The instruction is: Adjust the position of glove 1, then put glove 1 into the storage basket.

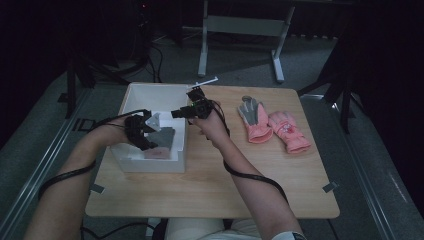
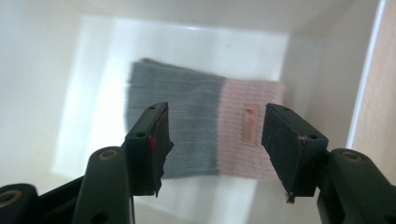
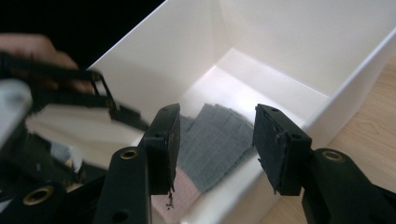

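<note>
I hold my left gripper (image 1: 142,131) over the white box (image 1: 131,92), which I take as my landmark. Its jaws stand about half open with nothing between them, and they point down into the box. Below them, on the box floor, lies a folded grey and pink knit glove (image 2: 205,123), flat, its grey part on one side and its pink cuff on the other, with a small pink label on the cuff. The pads do not touch it.

My right gripper (image 1: 192,106) sits at the box's right-hand wall, just above the rim, angled towards the inside. Its jaws are also about half open and empty; in the right gripper view the glove's grey part shows beyond them on the box floor.

The box stands on the left part of the wooden table (image 1: 210,185). Well to the right of the box, apart from it, two more gloves lie side by side on the table: a grey and pink glove (image 1: 255,120) nearer the box, and a pink glove (image 1: 290,131) beyond it.
</note>
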Motion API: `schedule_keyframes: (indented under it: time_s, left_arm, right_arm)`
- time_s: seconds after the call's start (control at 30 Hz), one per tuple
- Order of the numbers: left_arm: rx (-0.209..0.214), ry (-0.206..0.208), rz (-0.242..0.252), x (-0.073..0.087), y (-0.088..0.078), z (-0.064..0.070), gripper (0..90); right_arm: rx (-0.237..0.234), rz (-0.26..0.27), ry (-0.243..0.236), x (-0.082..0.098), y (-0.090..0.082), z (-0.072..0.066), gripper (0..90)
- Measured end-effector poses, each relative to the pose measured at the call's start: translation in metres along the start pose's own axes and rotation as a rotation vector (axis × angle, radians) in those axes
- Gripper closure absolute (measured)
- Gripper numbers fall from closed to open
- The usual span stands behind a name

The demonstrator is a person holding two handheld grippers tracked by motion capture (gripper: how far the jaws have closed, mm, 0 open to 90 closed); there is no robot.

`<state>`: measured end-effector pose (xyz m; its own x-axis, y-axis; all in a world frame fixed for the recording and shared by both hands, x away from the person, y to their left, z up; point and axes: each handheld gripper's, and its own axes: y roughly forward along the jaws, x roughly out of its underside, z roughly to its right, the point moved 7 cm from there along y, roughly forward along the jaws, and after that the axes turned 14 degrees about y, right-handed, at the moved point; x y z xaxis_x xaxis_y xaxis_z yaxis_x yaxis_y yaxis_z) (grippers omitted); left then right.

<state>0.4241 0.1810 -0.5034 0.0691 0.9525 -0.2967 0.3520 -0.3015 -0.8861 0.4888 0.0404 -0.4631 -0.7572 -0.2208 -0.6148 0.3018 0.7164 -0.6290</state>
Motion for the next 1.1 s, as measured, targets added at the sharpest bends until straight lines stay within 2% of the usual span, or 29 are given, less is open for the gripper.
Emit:
schedule_keyframes:
  time_s: [0.07, 0.2, 0.33, 0.43, 0.53, 0.57, 0.6, 0.67, 0.7, 0.73, 0.83, 0.87, 0.9, 0.93, 1.03, 1.07, 1.1]
  left_arm:
    - [-0.014, -0.024, 0.007, -0.003, -0.005, -0.001, 40.5]
    - [-0.007, -0.065, 0.050, -0.016, -0.013, 0.002, 40.3]
    - [-0.008, -0.076, 0.062, -0.032, -0.016, 0.005, 37.7]
    - [-0.015, -0.087, 0.110, -0.047, -0.020, 0.007, 37.5]
    - [-0.019, -0.111, 0.159, -0.065, -0.022, 0.008, 37.5]
    - [-0.019, -0.111, 0.159, -0.065, -0.022, 0.008, 37.3]
    - [-0.015, -0.111, 0.172, -0.075, -0.022, 0.009, 35.8]
    - [-0.023, -0.112, 0.180, -0.086, -0.021, 0.010, 33.4]
    - [-0.023, -0.112, 0.180, -0.086, -0.021, 0.010, 32.9]
    - [-0.025, -0.114, 0.189, -0.094, -0.021, 0.010, 31.2]
    - [-0.027, -0.119, 0.198, -0.102, -0.021, 0.010, 30.5]
    - [-0.034, -0.138, 0.215, -0.111, -0.020, 0.010, 30.6]
    - [-0.034, -0.138, 0.215, -0.111, -0.020, 0.010, 30.7]
    - [-0.049, -0.143, 0.210, -0.120, -0.019, 0.011, 31.2]
    - [-0.061, -0.139, 0.204, -0.124, -0.018, 0.012, 31.2]
    - [-0.065, -0.160, 0.200, -0.134, -0.014, 0.013, 31.2]
    - [-0.067, -0.155, 0.198, -0.136, -0.013, 0.014, 31.2]
  right_arm:
    - [-0.008, 0.007, -0.012, 0.002, -0.009, 0.000, 48.6]
    - [-0.016, 0.028, -0.027, 0.008, -0.026, 0.003, 42.9]
    - [-0.023, 0.032, -0.022, 0.017, -0.041, 0.017, 36.3]
    - [-0.059, 0.003, -0.038, 0.026, -0.052, 0.025, 31.6]
    - [-0.070, 0.007, -0.053, 0.034, -0.064, 0.034, 26.9]
    - [-0.074, 0.016, -0.067, 0.038, -0.071, 0.037, 26.1]
    - [-0.076, 0.024, -0.070, 0.040, -0.076, 0.040, 25.6]
    - [-0.057, 0.053, -0.088, 0.045, -0.086, 0.046, 23.7]
    - [-0.057, 0.053, -0.088, 0.045, -0.086, 0.046, 23.7]
    - [-0.056, 0.096, -0.104, 0.047, -0.098, 0.054, 24.5]
    - [-0.021, 0.135, -0.136, 0.049, -0.112, 0.064, 24.5]
    - [-0.012, 0.142, -0.140, 0.050, -0.118, 0.068, 22.9]
    - [-0.012, 0.142, -0.140, 0.050, -0.118, 0.068, 22.9]
    - [0.007, 0.150, -0.155, 0.053, -0.127, 0.077, 20.0]
    - [0.003, 0.151, -0.154, 0.054, -0.130, 0.079, 18.7]
    - [-0.006, 0.122, -0.134, 0.059, -0.139, 0.086, 18.2]
    - [-0.001, 0.107, -0.132, 0.061, -0.140, 0.088, 18.4]
